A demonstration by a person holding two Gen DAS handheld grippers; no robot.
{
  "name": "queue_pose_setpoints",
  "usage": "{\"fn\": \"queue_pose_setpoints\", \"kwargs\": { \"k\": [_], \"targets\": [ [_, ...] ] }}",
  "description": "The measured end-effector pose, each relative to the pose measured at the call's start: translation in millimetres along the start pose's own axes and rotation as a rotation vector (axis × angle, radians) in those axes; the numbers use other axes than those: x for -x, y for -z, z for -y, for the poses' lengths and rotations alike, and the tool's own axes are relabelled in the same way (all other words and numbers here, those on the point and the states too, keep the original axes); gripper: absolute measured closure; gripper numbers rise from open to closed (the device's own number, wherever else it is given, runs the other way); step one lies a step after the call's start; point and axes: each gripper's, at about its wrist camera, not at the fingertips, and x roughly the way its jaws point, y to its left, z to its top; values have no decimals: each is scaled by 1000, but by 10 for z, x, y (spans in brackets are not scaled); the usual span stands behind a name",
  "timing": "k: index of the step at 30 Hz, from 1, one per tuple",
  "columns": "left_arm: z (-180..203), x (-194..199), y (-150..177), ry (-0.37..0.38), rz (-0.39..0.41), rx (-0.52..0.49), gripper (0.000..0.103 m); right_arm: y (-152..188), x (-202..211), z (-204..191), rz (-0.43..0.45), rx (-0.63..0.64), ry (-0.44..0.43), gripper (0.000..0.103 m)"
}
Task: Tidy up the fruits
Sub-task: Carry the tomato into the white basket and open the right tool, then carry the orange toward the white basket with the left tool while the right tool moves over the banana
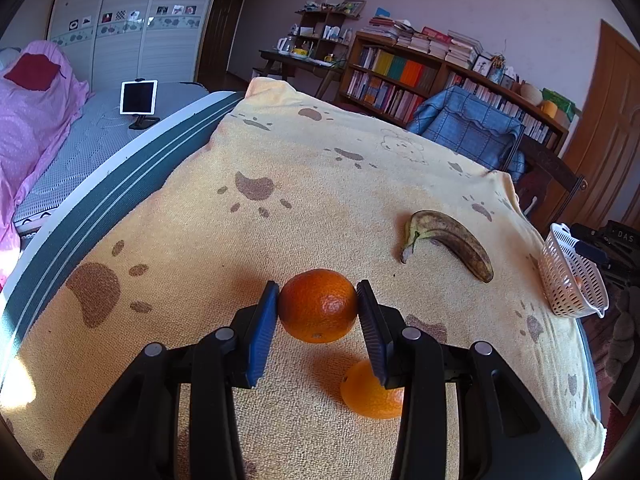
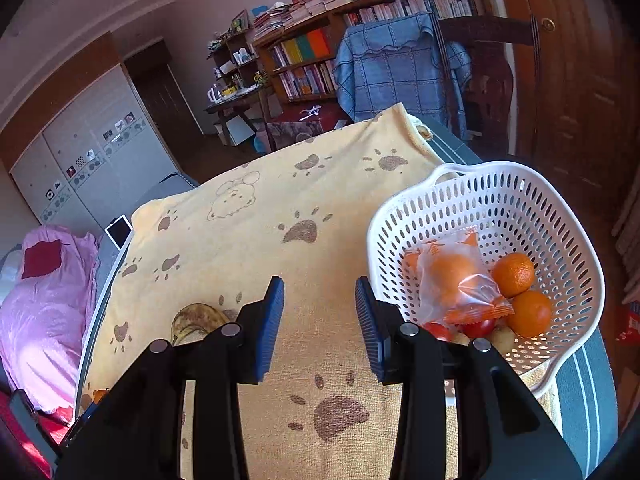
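The left tongs [image 1: 318, 306] pinch an orange [image 1: 318, 306] above the surface, the basket [image 1: 570, 280] lying far to their right (beside the spread, empty right tongs [image 2: 319, 320]).

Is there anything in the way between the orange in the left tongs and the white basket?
Only the banana lies on the towel between the orange and the white basket; carried above it, nothing visible blocks.
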Motion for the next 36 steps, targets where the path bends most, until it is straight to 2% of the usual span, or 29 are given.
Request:
{"fn": "queue_pose_setpoints", "kwargs": {
  "k": [8, 14, 23, 36],
  "targets": [
    [-4, -3, 2, 2, 0, 0, 63, 168, -564, -480, -120, 95, -72, 65],
    [3, 11, -10, 4, 0, 2, 63, 247, -682, -589, -147, 105, -81, 65],
    [-112, 81, -126, 28, 9, 75, 63, 511, -571, -710, -190, 129, -143, 65],
    [-180, 305, -283, -15, 84, 60, 63, 991, -351, -1214, -262, 222, -299, 65]
  ]
}}
